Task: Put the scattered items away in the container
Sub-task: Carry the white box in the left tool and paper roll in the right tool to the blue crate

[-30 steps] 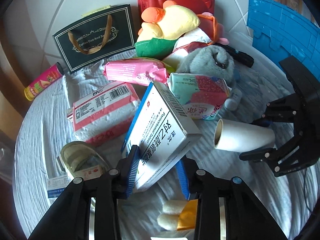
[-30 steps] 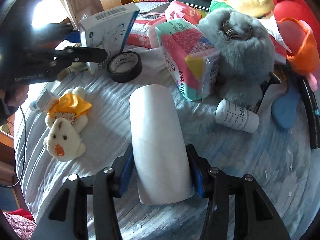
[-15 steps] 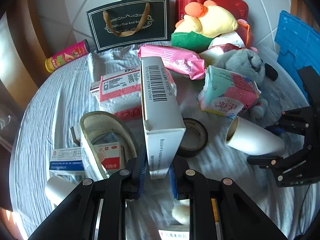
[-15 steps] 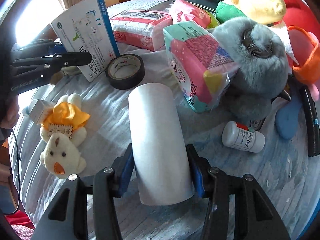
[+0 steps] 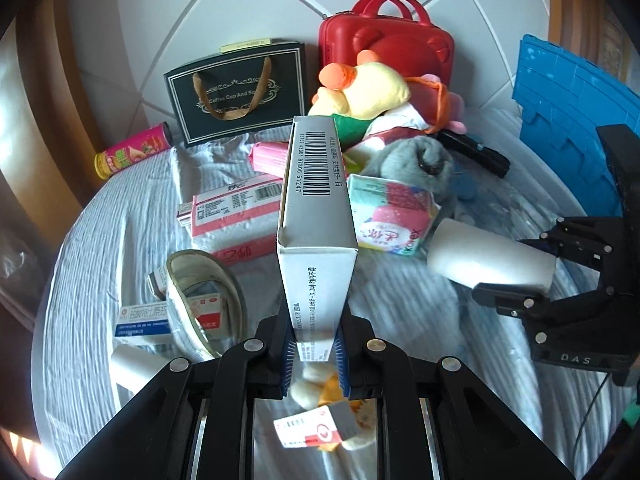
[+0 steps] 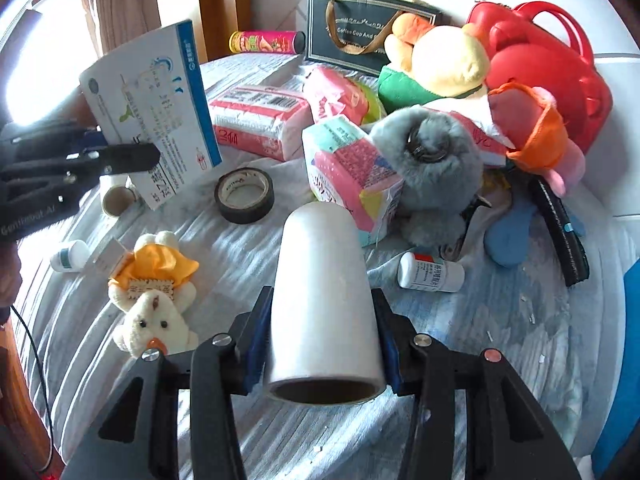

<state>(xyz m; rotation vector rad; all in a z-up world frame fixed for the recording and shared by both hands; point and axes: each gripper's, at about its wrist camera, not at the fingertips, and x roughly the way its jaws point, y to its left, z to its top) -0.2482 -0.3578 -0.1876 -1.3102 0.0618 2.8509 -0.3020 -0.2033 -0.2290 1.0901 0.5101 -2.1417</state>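
Over the cluttered bed (image 5: 100,240), left claw (image 5: 312,346) clamps an upright box (image 5: 316,216), right claw (image 6: 320,344) a white roll (image 6: 324,300)

Bed covered by pale blue-white striped sheet (image 6: 520,360), wrinkled, ribs running across.
Small white scraps (image 6: 532,316) scattered on sheet near right edge, too small to identify.
White tiled wall (image 5: 180,20) behind far edge, grey grout lines running diagonally.
Wooden post (image 6: 218,0) at far-left corner, brown curtain (image 6: 116,0) just beside it, bright backlight further left.
Thin black cable (image 6: 36,360) hangs along left edge.
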